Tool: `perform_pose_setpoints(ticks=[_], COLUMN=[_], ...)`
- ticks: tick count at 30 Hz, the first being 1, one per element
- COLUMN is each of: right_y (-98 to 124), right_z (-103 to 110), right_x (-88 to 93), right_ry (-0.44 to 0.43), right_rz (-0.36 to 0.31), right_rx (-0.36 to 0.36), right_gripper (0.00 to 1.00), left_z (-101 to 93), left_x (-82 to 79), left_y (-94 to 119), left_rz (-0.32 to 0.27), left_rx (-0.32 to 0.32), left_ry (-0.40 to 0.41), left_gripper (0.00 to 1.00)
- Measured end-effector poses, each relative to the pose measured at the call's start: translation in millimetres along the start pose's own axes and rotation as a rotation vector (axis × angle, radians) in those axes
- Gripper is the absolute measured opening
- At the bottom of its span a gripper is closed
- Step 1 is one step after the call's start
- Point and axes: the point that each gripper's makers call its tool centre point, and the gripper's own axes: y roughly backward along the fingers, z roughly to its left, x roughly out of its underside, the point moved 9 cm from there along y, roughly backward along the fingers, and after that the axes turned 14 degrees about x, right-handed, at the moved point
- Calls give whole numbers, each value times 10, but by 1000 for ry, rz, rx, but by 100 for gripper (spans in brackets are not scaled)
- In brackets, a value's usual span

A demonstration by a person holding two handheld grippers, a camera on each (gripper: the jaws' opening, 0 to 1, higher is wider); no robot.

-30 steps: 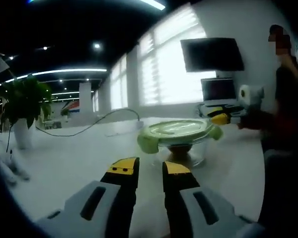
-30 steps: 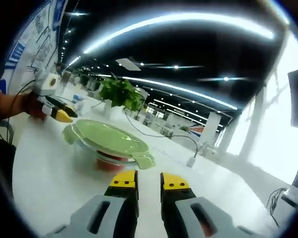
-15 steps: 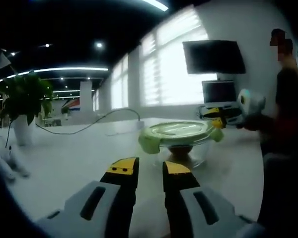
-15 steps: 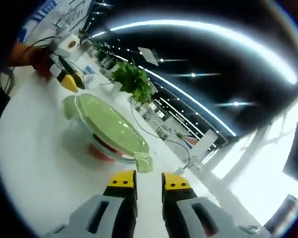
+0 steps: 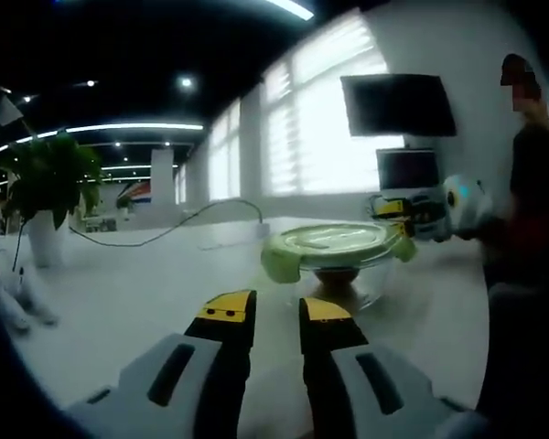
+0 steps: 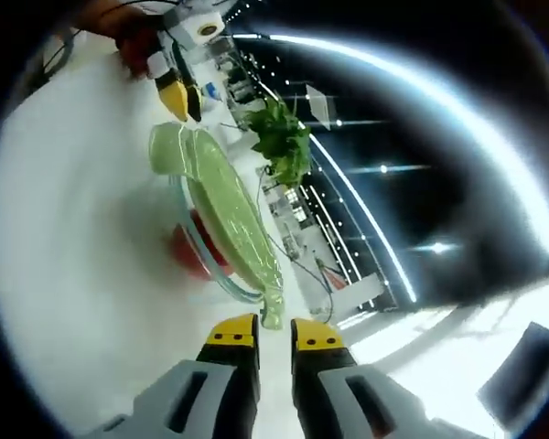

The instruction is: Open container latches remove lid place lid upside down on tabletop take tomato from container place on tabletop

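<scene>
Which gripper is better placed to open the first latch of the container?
Right. The right gripper sits just below a latch of the lid. The left gripper stays farther back.

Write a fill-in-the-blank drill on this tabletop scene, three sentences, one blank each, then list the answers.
1. The lid resting on the glass container is ____ in colour.
2. The red tomato lies ____ the container, under the lid.
3. The tips of the left gripper's fingers are coloured ____.

Missing words: green; inside; yellow
</scene>
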Motion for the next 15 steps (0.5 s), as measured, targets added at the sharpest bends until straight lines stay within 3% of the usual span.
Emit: perform_pose_setpoints(ticks=[9, 15], right_y=[-41, -76], right_z=[-1, 15], right_x=[-13, -75], right_ry=[12, 81], right_rz=[-7, -52], right_rx=[-2, 3], right_gripper=[7, 2], left_z=[15, 11], left_x=[-2, 4], left_y=[7, 6], left_rz=[-4, 5], left_rx=[-8, -11], left_ry=[5, -4], left_gripper=[20, 20])
